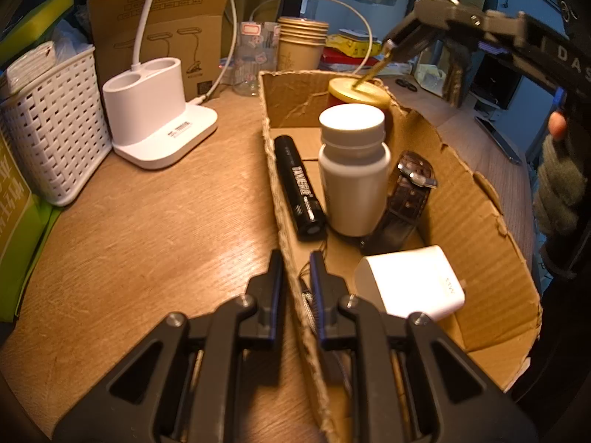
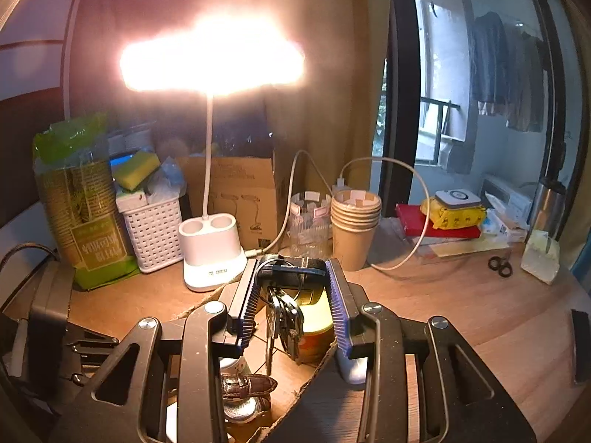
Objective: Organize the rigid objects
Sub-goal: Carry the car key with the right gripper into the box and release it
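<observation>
A low cardboard box lies on the wooden desk. It holds a black flashlight, an upright white bottle, a brown-strapped watch, a white charger and a red jar with a yellow lid. My left gripper is shut on the box's left wall, one finger on each side. My right gripper is shut on the black fob of a key bunch. The keys dangle over the jar. In the left wrist view the right gripper hangs above the box's far end.
A lit white desk lamp with a holder base stands left of the box, next to a white woven basket. Stacked paper cups, a glass, a white cable and scissors sit behind and to the right.
</observation>
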The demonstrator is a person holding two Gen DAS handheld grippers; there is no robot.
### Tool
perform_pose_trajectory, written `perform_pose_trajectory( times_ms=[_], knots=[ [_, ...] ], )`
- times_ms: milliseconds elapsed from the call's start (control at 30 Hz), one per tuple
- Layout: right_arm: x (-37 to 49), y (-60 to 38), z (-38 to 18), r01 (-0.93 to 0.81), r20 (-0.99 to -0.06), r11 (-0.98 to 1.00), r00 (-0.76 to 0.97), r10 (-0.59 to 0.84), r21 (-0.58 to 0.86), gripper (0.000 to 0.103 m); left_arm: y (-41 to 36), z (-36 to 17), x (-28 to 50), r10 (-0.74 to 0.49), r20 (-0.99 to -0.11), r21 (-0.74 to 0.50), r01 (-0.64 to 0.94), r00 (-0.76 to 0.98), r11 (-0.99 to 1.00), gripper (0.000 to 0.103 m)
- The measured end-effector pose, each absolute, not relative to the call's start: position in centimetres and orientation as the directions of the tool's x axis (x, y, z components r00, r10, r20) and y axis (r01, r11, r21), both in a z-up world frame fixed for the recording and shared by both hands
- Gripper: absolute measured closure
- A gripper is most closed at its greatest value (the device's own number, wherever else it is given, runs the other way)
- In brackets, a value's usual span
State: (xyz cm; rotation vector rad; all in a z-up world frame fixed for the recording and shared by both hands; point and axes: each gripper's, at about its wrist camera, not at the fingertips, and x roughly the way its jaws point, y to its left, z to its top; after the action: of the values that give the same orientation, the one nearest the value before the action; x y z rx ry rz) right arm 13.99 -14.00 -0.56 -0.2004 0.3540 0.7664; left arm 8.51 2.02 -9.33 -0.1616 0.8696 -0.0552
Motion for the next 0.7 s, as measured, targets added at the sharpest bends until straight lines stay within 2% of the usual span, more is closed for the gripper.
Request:
perform_pose_trajectory(
  times_ms=[267,700],
  knots=[
    [15.2,-12.6,-2.7,-0.721,-0.463,0.691,0.628,0.626,-0.044,0.066,2.0,-9.3,8.5,-0.114,-0.756,-0.164,-0.017,0.645,0.986,0.088],
    [16.1,-11.9,-4.6,-0.725,-0.537,0.687,0.598,0.595,-0.047,0.066,2.1,-9.4,8.4,-0.114,-0.755,-0.163,-0.017,0.645,0.986,0.088]
  ],
)
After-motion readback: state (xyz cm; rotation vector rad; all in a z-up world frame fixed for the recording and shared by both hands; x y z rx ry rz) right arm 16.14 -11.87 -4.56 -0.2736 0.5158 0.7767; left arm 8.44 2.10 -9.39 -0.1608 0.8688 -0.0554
